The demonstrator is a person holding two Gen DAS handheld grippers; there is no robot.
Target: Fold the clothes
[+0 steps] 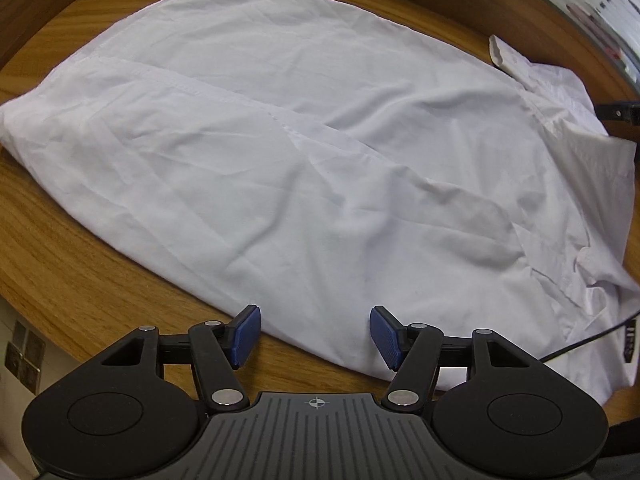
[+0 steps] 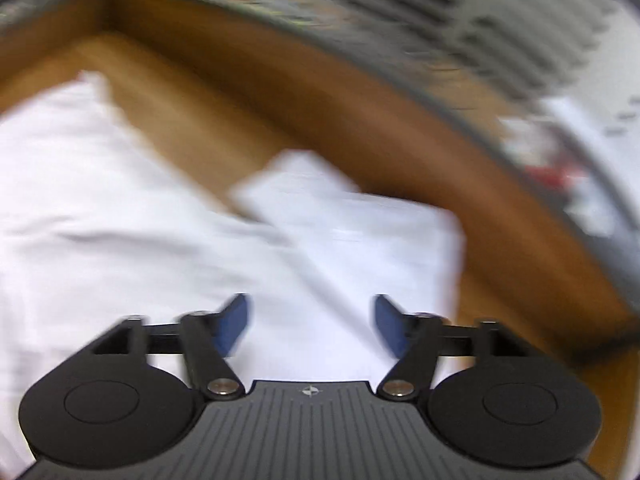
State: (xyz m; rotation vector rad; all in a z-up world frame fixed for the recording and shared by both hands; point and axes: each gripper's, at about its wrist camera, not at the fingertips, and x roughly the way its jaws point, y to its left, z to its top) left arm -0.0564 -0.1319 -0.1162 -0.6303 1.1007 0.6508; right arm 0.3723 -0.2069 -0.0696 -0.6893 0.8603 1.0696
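A white shirt (image 1: 304, 152) lies spread over the wooden table (image 1: 80, 272), its collar (image 1: 506, 54) at the far right. My left gripper (image 1: 315, 334) hovers over the shirt's near edge, blue pads apart with nothing pinched between them. The right wrist view is blurred by motion. There my right gripper (image 2: 312, 326) stands open above the same white shirt (image 2: 120, 240), and a folded white part (image 2: 352, 216) lies just ahead of it. Neither gripper holds cloth.
A raised wooden rim (image 2: 360, 100) bounds the table at the back. A black cable (image 1: 592, 340) runs off at the right beside the shirt. Bare table (image 2: 500, 300) shows to the right of the cloth.
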